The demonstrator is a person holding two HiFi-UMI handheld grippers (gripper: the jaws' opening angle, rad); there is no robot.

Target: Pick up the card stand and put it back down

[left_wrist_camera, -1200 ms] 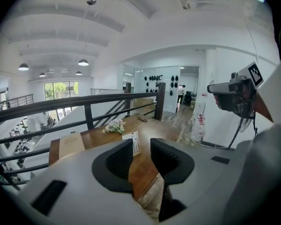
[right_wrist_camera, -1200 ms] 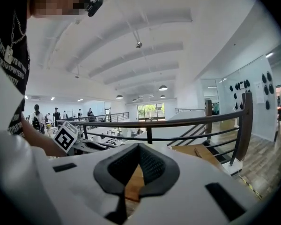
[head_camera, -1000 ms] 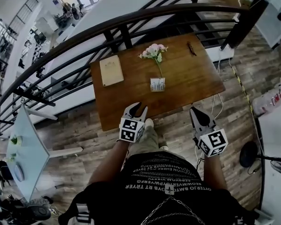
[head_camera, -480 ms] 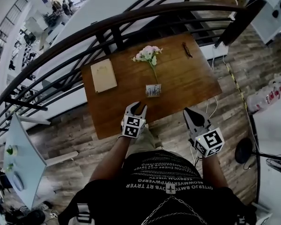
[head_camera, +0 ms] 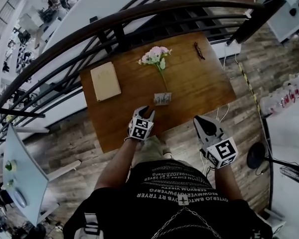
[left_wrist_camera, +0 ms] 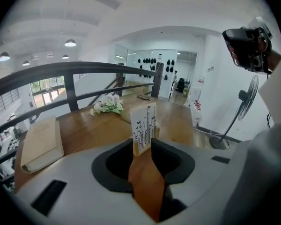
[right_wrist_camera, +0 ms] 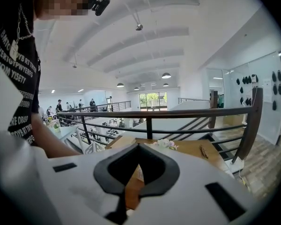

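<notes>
Now left tool (head_camera: 145,110) jaws apart, just been opening, gripping nothing; card stand (head_camera: 162,99) upright on table (head_camera: 204,83) just ahead of its tips; right tool (head_camera: 200,120) closed, empty

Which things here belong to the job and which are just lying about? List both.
Job:
card stand
table it stands on

Lying about:
flowers
book
small dark item at the far edge
</notes>
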